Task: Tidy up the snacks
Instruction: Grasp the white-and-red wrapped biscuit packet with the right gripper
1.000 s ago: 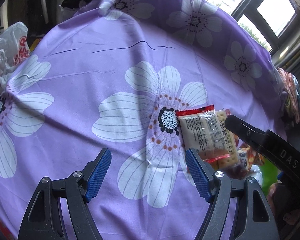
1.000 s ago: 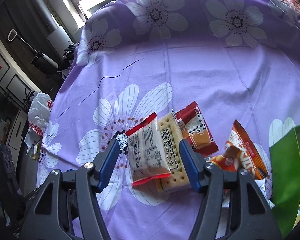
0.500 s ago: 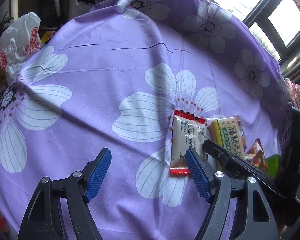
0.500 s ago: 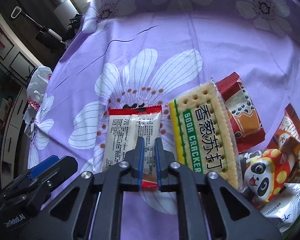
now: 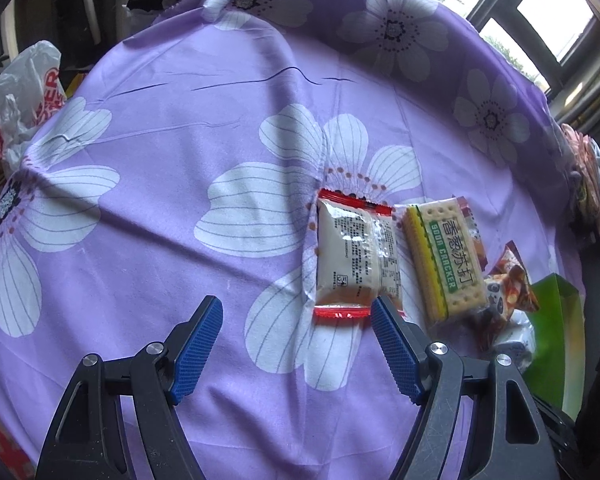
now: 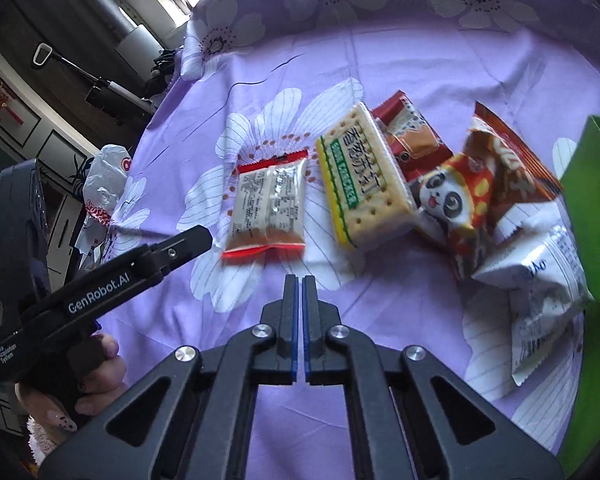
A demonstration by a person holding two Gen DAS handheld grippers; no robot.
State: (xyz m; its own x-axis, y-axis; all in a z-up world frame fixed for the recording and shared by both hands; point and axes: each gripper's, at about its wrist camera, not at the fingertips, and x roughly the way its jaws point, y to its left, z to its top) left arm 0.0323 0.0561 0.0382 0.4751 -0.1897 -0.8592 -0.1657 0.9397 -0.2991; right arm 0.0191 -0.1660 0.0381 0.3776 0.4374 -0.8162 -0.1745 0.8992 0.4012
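Lying flat on the purple flowered cloth [image 5: 148, 148], the white snack packet with red ends [image 5: 354, 258] sits free of both grippers, its near red seam just ahead of the left gripper's [image 5: 296, 344] right blue pad. That gripper's 2 fingers stand wide apart with only cloth between them. Seen from the right wrist, the right gripper [image 6: 300, 280] has its blue pads drawn together with only a thin slit between them and nothing in them, its tips short of the same packet [image 6: 269, 208] and slightly to its right.

Just right of the packet, with a narrow strip of cloth between, lies the soda cracker pack [image 6: 364, 178], its long edge nearly parallel to the packet's. Against the cracker's far side rests a dark red packet [image 6: 414, 136]; the panda packet [image 6: 456, 204] touches its near right corner, with an orange-red bag [image 6: 512, 160] behind and a white pouch [image 6: 540, 280] nearer the camera. A green bag [image 6: 592, 208] stands at the right edge of this cluster.

Left and beyond the packet, the cloth runs open to its far folded edge. A white plastic bag [image 5: 24, 92] sits past the cloth's left edge. The left gripper's black body [image 6: 100, 292] reaches in from the left, its tip close to the packet's near left corner.
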